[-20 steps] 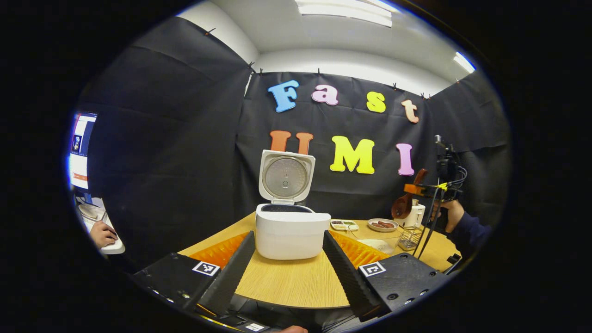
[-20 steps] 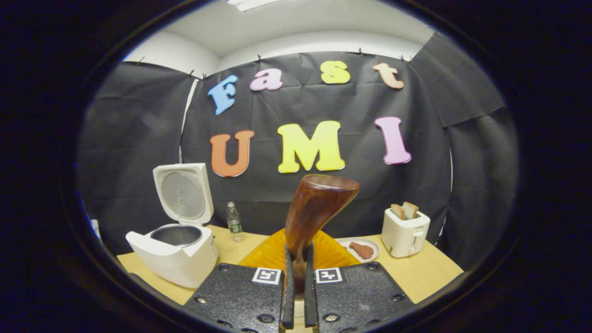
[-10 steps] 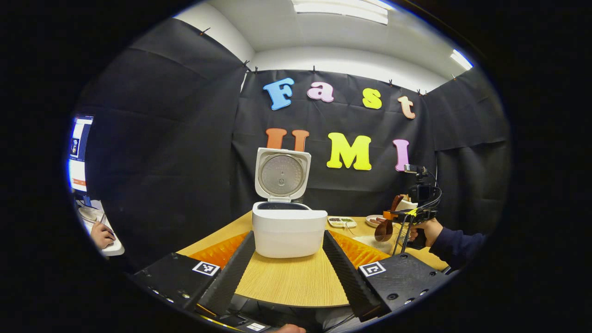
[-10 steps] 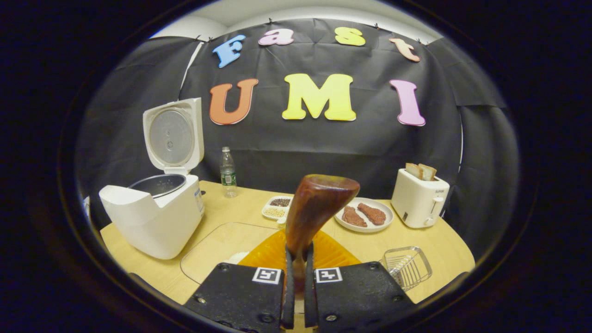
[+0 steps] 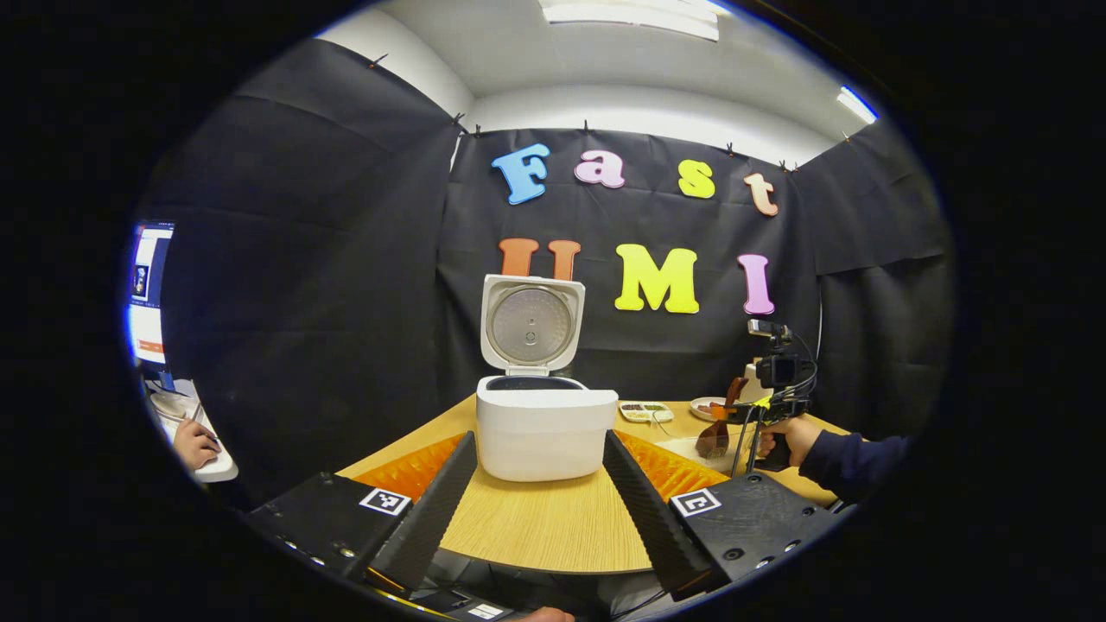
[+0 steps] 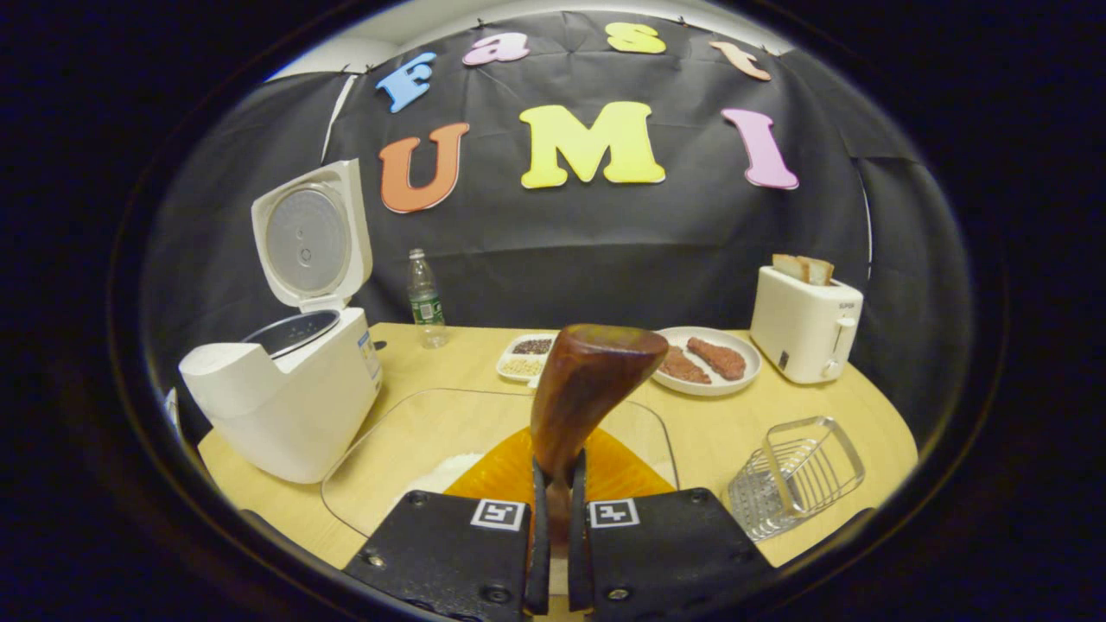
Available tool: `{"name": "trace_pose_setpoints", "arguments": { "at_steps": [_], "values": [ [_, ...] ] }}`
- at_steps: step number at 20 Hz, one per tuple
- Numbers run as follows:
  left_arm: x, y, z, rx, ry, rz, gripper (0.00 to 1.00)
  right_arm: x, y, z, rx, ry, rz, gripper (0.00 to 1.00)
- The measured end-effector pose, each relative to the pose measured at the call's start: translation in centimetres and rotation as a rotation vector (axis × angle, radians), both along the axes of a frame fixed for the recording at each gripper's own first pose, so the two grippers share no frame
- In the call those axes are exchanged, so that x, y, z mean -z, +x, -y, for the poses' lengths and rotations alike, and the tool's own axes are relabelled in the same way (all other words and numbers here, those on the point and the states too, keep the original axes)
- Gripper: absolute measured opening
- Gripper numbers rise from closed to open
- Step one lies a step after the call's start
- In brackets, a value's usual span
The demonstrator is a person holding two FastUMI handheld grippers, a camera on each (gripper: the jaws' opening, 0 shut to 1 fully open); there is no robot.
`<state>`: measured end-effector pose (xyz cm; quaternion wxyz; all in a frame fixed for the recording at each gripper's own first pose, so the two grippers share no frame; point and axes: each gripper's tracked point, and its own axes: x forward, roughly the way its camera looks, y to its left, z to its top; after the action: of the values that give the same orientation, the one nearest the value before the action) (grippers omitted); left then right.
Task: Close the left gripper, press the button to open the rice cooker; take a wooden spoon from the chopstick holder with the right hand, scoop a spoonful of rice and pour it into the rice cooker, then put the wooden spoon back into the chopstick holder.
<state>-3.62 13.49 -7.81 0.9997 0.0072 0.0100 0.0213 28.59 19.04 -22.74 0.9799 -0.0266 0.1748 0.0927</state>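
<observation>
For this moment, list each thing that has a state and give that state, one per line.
Rice cooker: lid up, pot open.
Wooden spoon: clamped in the right gripper, bowl up.
Left gripper: open, holding nothing.
Glass dish: open, some rice inside.
Chopstick holder: tilted, nothing seen in it.
Toaster: bread sticking up from the slots.
Bottle: upright, capped.

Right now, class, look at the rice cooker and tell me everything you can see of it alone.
The rice cooker is a white, smooth, plastic-looking box with rounded corners, standing upright on the wooden table. Its hinged lid is swung up at the back, showing a round silvery inner plate with a small centre knob. Inside sits a dark metallic pot; its contents cannot be made out. In the left gripper view it stands ahead of the left gripper, apart from the open fingers. Nothing but the table touches it.
</observation>
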Motion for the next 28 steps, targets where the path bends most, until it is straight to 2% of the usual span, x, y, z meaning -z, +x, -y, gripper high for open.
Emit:
{"name": "trace_pose_setpoints", "arguments": {
  "at_steps": [3, 8, 10, 14, 16, 21, 28],
  "values": [
    [0.3, 0.2, -0.3, -0.007, -0.004, -0.008, 0.94, 0.2, -0.4, -1.6, -0.020, 0.038, -0.009, 0.14],
    [0.4, 0.0, -0.4, -0.006, -0.012, -0.010, 0.94, 0.4, -1.6, -5.7, -0.104, 0.223, -0.074, 0.14],
    [0.5, 0.0, -0.5, -0.008, -0.011, -0.011, 0.94, 0.4, -1.5, -6.0, -0.115, 0.290, -0.099, 0.14],
    [0.8, 0.2, -0.4, -0.005, -0.014, -0.018, 0.94, 0.3, -1.3, -5.0, -0.104, 0.543, -0.203, 0.14],
    [1.0, 0.3, -0.4, -0.008, -0.012, -0.026, 0.94, -0.5, -1.4, -4.7, -0.101, 0.616, -0.215, 0.14],
    [0.9, 0.2, 0.1, -0.004, 0.004, -0.029, 0.94, -1.9, -1.2, -1.4, -0.030, 0.714, -0.181, 0.14],
    [1.1, 0.3, 0.7, 0.002, 0.016, -0.042, 0.94, -5.3, -2.3, 3.1, 0.023, 0.897, -0.095, 0.13]
  ]
}}
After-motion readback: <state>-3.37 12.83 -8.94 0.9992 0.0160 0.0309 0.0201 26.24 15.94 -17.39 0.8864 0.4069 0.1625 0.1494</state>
